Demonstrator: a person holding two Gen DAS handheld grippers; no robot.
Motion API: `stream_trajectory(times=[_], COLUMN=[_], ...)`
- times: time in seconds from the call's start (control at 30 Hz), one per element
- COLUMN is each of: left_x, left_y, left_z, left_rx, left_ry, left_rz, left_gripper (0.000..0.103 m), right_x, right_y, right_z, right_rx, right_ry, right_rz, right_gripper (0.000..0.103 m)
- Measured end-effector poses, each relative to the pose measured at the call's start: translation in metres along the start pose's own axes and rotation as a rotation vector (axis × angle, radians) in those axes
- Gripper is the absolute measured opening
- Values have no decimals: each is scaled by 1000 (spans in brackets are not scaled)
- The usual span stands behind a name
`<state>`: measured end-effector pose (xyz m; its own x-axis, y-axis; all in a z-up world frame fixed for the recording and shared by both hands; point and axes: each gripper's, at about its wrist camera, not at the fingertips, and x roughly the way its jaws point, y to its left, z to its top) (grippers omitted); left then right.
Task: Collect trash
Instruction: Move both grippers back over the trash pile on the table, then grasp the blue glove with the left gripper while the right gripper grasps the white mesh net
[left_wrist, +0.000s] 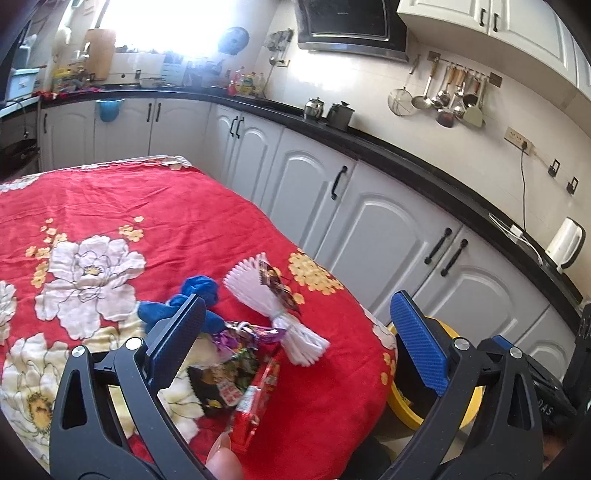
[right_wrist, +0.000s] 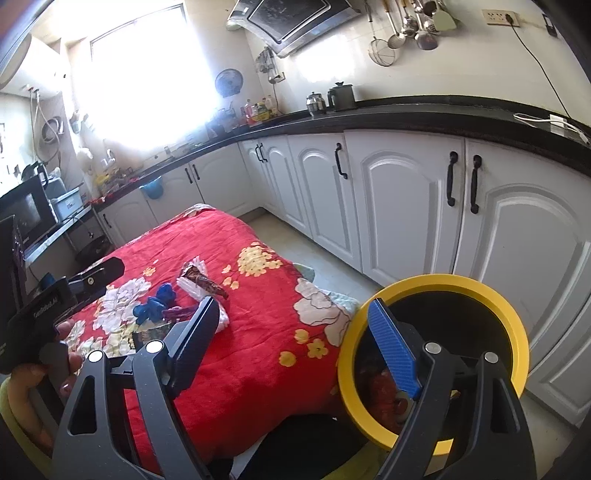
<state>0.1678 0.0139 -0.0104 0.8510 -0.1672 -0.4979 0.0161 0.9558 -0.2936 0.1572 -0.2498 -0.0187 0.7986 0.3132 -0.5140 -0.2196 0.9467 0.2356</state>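
The left gripper (left_wrist: 295, 332) hangs with its jaws wide apart and nothing between the pads, above a red flowered tablecloth (left_wrist: 155, 206). On the cloth lie a blue glove (left_wrist: 195, 291), a white fanned bundle (left_wrist: 273, 314), snack wrappers (left_wrist: 236, 376). A yellow-rimmed bin (left_wrist: 402, 406) stands beside the table edge, under the right finger
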Motion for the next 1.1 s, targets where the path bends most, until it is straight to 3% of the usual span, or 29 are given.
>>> stream_trajectory(times=[0.5, 0.8, 1.1], left_x=[2, 10, 36], left_y=[55, 100, 129], left_z=[7, 5, -7], left_rx=[-106, -199, -286], left_ry=[-22, -10, 59], left_rz=[70, 126, 118], left_gripper=[92, 92, 92], right_x=[25, 70, 126], right_y=[31, 53, 76], right_z=[-4, -9, -17], right_rx=[-56, -131, -176], right_ry=[41, 108, 215], right_rz=[28, 53, 120], right_gripper=[80, 80, 62])
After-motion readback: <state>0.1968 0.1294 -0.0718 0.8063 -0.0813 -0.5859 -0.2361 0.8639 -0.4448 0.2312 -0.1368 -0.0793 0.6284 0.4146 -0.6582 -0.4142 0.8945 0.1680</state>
